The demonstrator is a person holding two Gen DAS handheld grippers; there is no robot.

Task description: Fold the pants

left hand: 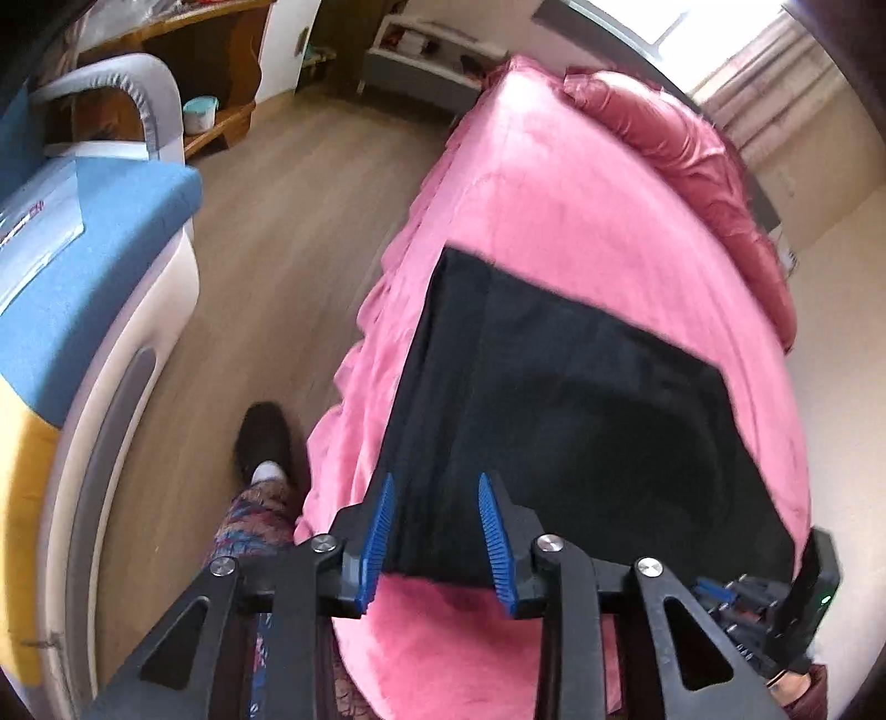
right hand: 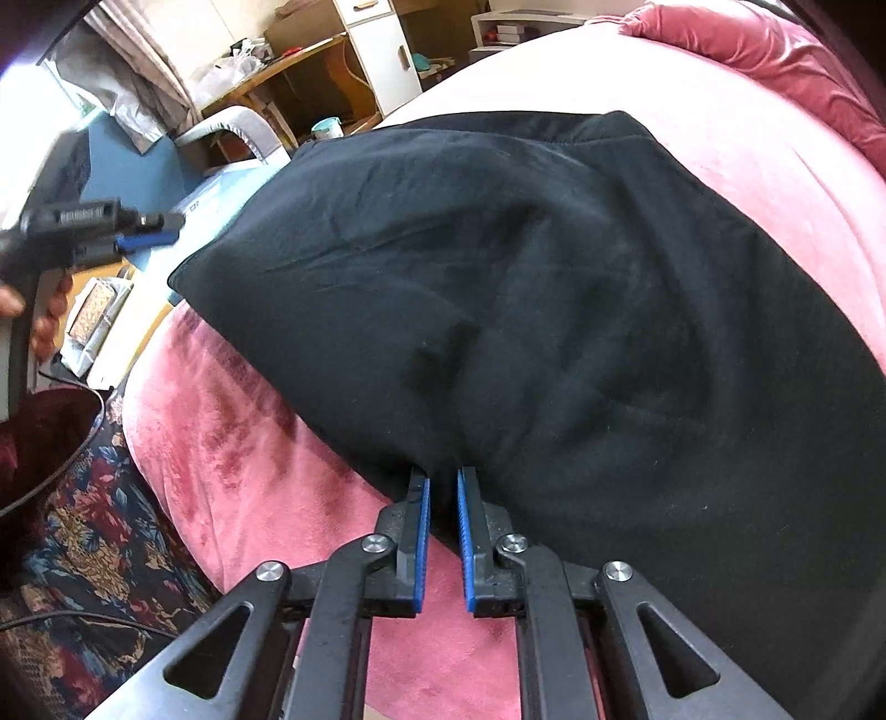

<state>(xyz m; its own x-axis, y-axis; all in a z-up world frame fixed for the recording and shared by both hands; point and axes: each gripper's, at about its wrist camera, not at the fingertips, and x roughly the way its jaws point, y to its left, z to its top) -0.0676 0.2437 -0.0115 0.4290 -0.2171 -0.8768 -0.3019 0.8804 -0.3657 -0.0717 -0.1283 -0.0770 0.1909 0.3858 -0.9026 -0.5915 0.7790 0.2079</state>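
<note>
Left gripper (left hand: 436, 487) jaws spread above black pants (left hand: 554, 399), right gripper (right hand: 441, 482) jaws pinching pants' edge, pink bed (left hand: 554, 194).

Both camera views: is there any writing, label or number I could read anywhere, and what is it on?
None can be read.
Red marks on the clear plastic sheet over the blue cushion: too blurred to read.
Items on the far shelf: too small to read.
Black pants, pink blanket: no text.

The bed (left hand: 554, 183) has a fuzzy pink blanket (right hand: 249, 443) on top. Black pants (left hand: 554, 399) lie flat on it.
</note>
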